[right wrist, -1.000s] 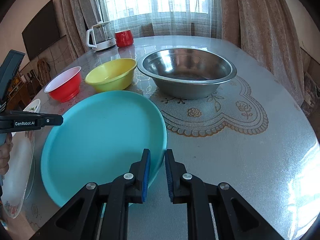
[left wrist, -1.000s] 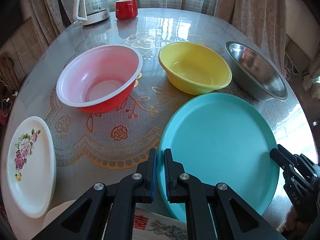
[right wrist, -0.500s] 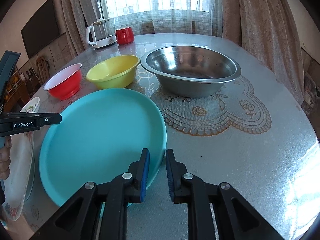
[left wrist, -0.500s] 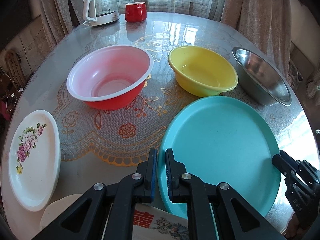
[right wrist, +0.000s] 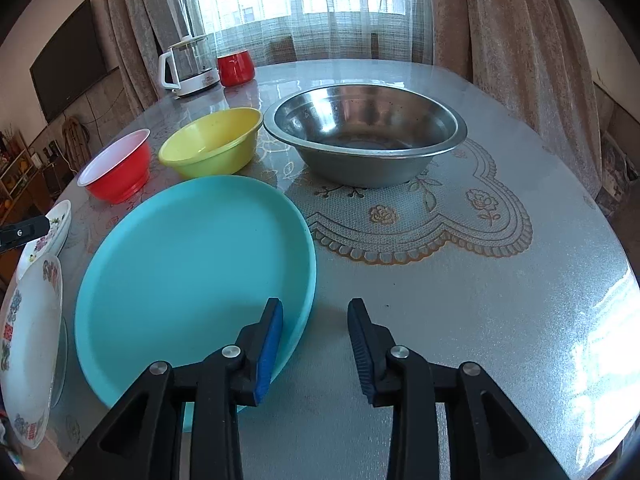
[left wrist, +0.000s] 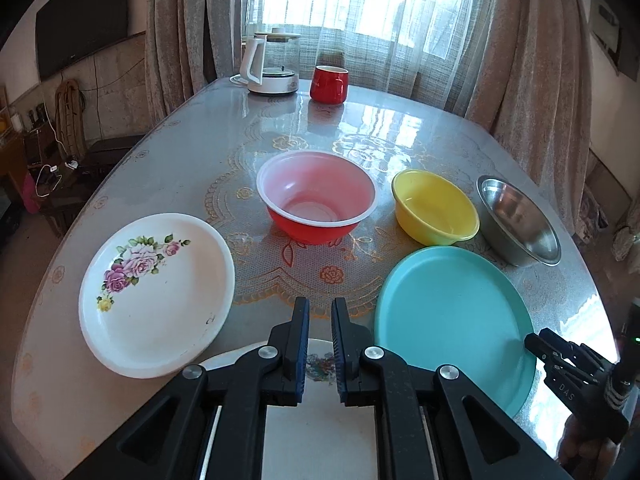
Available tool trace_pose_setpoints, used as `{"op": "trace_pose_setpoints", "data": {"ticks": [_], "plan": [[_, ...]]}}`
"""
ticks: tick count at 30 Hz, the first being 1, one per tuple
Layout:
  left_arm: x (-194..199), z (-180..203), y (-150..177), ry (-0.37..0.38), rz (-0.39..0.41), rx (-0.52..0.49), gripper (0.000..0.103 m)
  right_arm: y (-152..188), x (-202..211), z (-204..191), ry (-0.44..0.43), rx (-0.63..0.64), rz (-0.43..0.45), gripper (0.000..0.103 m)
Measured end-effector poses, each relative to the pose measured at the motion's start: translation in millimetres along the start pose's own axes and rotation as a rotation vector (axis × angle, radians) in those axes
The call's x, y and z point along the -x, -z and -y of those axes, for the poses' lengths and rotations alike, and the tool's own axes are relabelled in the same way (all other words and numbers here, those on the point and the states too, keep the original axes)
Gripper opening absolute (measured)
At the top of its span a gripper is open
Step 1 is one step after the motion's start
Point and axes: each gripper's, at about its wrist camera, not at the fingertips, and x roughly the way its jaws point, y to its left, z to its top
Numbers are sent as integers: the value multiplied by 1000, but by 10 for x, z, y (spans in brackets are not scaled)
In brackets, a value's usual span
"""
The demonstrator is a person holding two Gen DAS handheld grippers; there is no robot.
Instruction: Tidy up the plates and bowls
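Observation:
A large teal plate (left wrist: 452, 316) lies flat on the table's near right; it also shows in the right wrist view (right wrist: 192, 280). A white flowered plate (left wrist: 156, 292) lies at the near left. A red bowl (left wrist: 318, 196), a yellow bowl (left wrist: 434, 206) and a steel bowl (left wrist: 520, 220) stand in a row behind. My left gripper (left wrist: 319, 322) is nearly shut and empty, above a patterned white plate (left wrist: 320, 362). My right gripper (right wrist: 315, 312) is open, its left finger over the teal plate's rim, holding nothing.
A glass kettle (left wrist: 272, 62) and a red mug (left wrist: 329, 83) stand at the table's far edge by the curtains. The patterned plate (right wrist: 30, 356) sits at the near left edge in the right wrist view. The lace-patterned table (right wrist: 480, 300) extends to the right.
My right gripper has opened and let go of the teal plate's rim. My left gripper has come off the teal plate, rising and moving left, over the patterned plate.

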Motion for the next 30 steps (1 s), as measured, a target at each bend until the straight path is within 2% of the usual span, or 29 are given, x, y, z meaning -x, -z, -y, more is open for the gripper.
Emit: {"op": "trace_pose_setpoints", "data": {"ticks": [5, 7, 9, 13, 18, 26, 30], "plan": [[262, -366, 163, -20, 38, 90, 12, -14, 175, -28, -2, 3, 62, 35], [374, -527, 237, -34, 64, 124, 12, -31, 264, -81, -39, 14, 87, 37], [479, -681, 318, -46, 90, 153, 12, -58, 318, -176, -114, 36, 91, 38], [601, -948, 517, -62, 106, 204, 12, -47, 341, -459, -308, 90, 48, 39], [715, -1219, 827, -29, 112, 261, 12, 31, 295, -893, -457, 194, -18, 39], [754, -1352, 1176, 61, 94, 304, 12, 119, 158, -1296, -538, 245, -94, 39], [667, -1327, 1225, 102, 74, 317, 18, 163, 140, -1399, -570, 267, -116, 41]]}}
